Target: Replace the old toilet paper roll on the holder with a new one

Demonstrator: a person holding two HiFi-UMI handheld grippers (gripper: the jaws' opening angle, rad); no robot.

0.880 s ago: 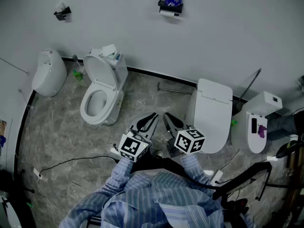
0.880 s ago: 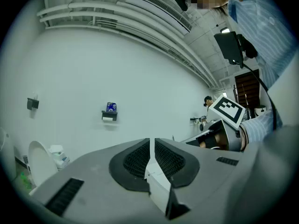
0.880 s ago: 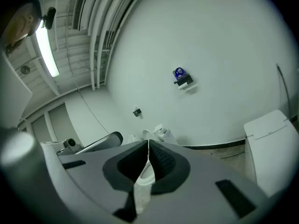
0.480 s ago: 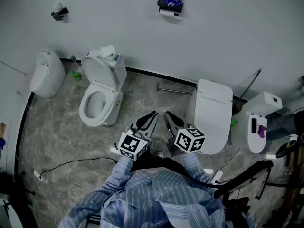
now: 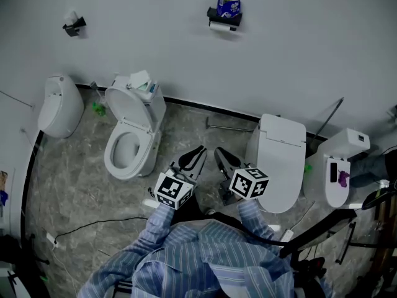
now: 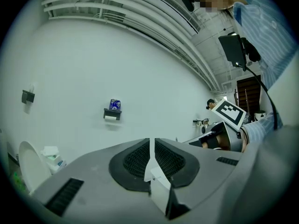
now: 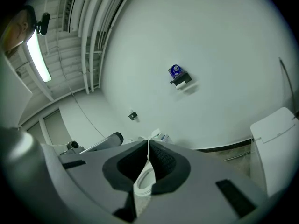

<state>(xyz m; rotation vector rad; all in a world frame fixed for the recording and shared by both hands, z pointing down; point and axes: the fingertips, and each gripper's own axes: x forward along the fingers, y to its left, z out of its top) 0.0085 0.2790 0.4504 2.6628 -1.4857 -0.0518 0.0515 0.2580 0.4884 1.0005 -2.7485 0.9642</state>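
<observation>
Two grippers are held side by side, left gripper [image 5: 198, 153] and right gripper [image 5: 219, 154], each closed on nothing. Well ahead, on the wall-mounted toilet paper holder [image 5: 224, 18], one white roll [image 5: 218, 25] is hung and one blue-wrapped roll [image 5: 227, 6] is stood on top.
</observation>
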